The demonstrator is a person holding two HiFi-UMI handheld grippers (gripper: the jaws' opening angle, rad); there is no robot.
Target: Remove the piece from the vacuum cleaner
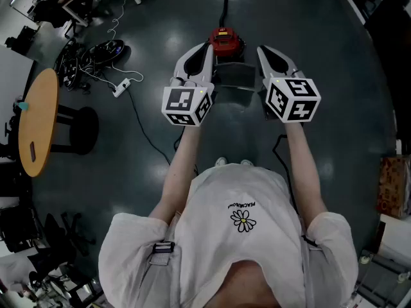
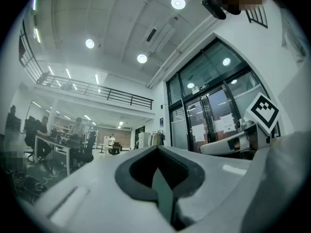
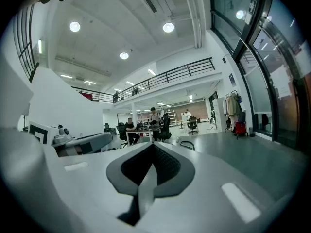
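On the dark floor ahead of me in the head view sits a small red vacuum cleaner [image 1: 226,42], and a dark boxy part [image 1: 235,77] lies just in front of it. My left gripper [image 1: 205,49] is held in the air left of that part, my right gripper [image 1: 266,51] to its right; neither touches anything. Both are shut with nothing between the jaws. The left gripper view shows its closed jaws meeting at the left gripper [image 2: 158,171]; the right gripper view shows the same at the right gripper [image 3: 148,171]. Both gripper views look out level across the hall, so neither shows the vacuum cleaner.
A black cord [image 1: 225,2] runs from the vacuum cleaner away from me. At left stand a round wooden table [image 1: 38,120], a black stool [image 1: 78,130], a cable tangle and a white power strip [image 1: 121,87]. A cardboard box [image 1: 395,188] sits at right. People work at distant desks [image 3: 146,129].
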